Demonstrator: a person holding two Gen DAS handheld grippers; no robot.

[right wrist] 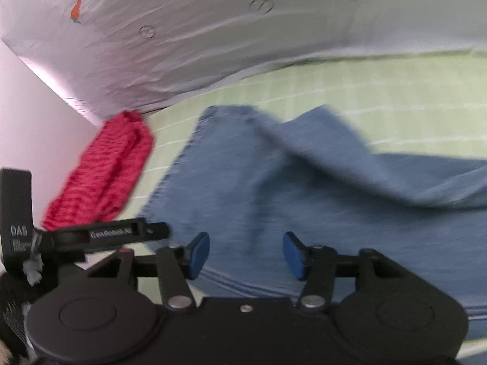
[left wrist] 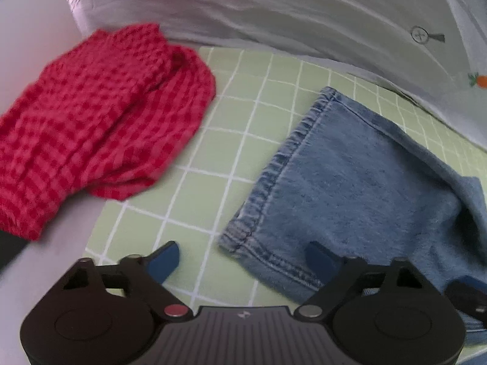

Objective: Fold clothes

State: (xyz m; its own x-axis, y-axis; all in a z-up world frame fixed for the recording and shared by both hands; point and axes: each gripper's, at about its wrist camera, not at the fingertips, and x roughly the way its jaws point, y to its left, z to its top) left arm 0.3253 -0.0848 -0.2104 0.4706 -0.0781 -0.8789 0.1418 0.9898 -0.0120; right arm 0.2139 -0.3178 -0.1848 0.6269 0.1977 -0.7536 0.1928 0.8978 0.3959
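Lying under both parted hand-held grippers, left (left wrist: 243,261), right (right wrist: 246,254), jeans (left wrist: 350,182)

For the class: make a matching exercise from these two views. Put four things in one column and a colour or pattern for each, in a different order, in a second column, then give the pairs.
Things:
1. jeans
2. knitted garment
3. mat
4. white sheet

Descriptions:
A. pale green with white grid lines
B. red and pink check
C. printed with orange carrots
D. faded blue denim

Pairs: 1-D, 2-B, 3-A, 4-C
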